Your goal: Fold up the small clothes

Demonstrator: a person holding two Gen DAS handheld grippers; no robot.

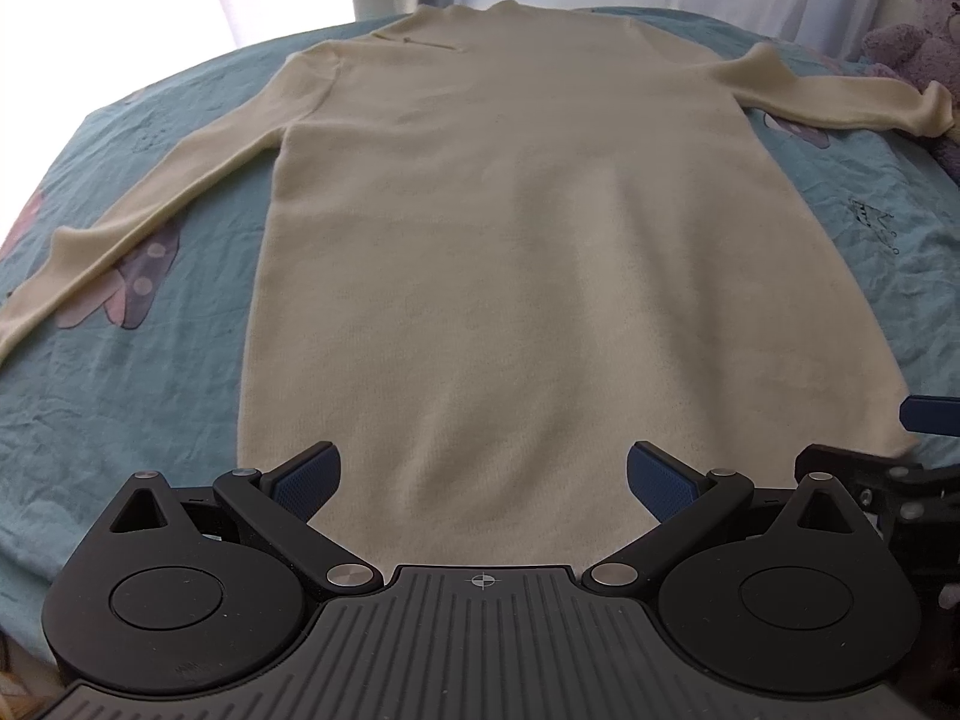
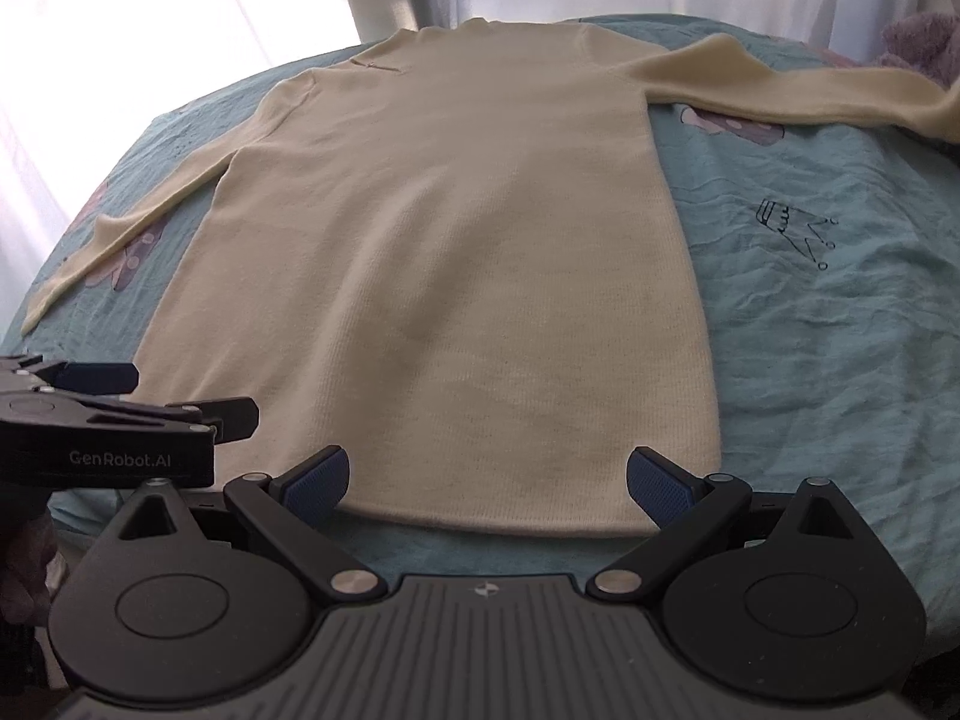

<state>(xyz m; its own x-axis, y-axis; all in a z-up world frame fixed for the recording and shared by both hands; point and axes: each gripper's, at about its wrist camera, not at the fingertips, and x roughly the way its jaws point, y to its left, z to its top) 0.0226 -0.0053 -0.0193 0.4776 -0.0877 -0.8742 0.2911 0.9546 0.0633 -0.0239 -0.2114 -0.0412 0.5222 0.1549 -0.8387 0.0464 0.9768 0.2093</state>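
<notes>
A cream long-sleeved knit sweater (image 1: 480,228) (image 2: 444,276) lies flat on the bed, collar at the far end, both sleeves spread out to the sides. My left gripper (image 1: 483,474) hovers open over the hem, nothing between its blue pads. My right gripper (image 2: 487,477) is open too, just above the hem's near edge towards the right corner. In the right wrist view the left gripper (image 2: 108,414) shows from the side at the left edge. The right gripper's blue fingertip (image 1: 930,414) pokes in at the right edge of the left wrist view.
A teal bedsheet (image 2: 840,324) with cartoon prints, among them a crown drawing (image 2: 792,231), covers the bed. A purple plush bear (image 1: 924,30) sits at the far right by the sleeve's cuff. White curtains (image 2: 180,12) hang behind the bed.
</notes>
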